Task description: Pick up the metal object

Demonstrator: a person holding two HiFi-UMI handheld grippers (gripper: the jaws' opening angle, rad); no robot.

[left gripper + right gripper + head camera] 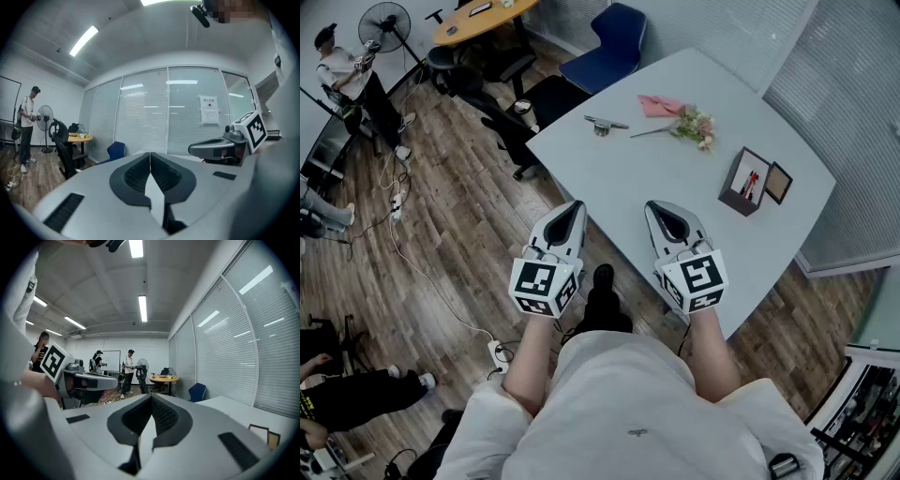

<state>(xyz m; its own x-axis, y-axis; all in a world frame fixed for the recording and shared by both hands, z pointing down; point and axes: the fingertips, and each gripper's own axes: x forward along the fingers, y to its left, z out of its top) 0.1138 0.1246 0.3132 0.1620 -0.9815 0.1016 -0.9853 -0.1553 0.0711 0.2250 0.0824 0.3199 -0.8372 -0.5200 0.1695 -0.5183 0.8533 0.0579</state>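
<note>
Both the left gripper [573,212] and the right gripper [656,212], jaws pressed together on nothing, hover side by side at the white table's [675,178] near edge, seemingly poised to start, since the metal object [605,124] lies untouched near its far edge.

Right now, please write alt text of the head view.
The grey left gripper and grey right gripper, jaws shut and empty, hover side by side at the near edge of a pale grey table. Near its far edge lie a shiny metal tool, a pink cloth and a flower sprig.
</note>
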